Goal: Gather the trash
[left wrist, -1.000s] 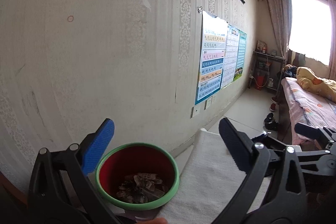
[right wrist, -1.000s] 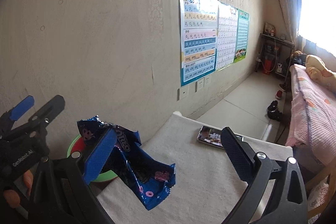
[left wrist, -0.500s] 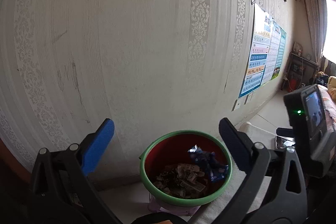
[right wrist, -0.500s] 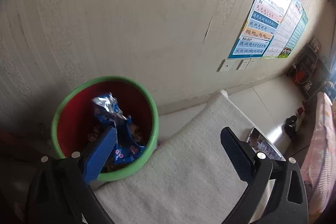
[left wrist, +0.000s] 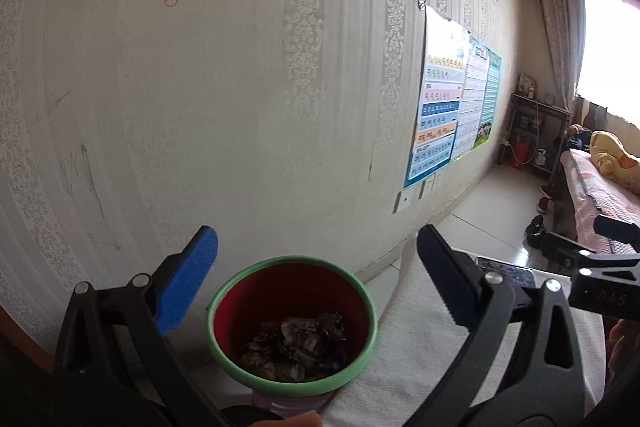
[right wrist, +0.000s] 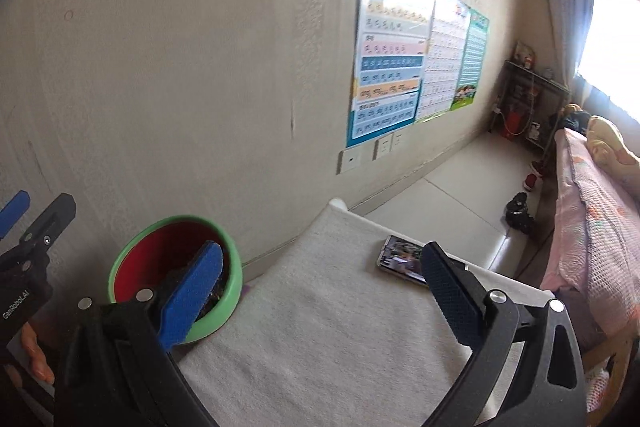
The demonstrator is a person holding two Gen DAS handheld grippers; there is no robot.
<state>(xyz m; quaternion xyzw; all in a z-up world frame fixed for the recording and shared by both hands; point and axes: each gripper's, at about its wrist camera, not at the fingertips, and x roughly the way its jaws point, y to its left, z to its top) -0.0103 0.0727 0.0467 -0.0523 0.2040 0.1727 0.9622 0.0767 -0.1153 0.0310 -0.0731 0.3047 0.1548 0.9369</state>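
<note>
Both the left tongs (left wrist: 316,263) and the right tongs (right wrist: 322,267) are wide apart and hold nothing, the trash (left wrist: 298,345) lies in the bin (left wrist: 360,293) between the left tongs, and the cloth (right wrist: 320,327) under the right tongs shows only a phone (right wrist: 400,259).

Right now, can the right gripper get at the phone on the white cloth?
Probably yes. The right gripper is open and empty, and the phone lies flat on the white cloth just ahead of its right finger, with nothing between. Its flatness may make the pinch awkward.
</note>
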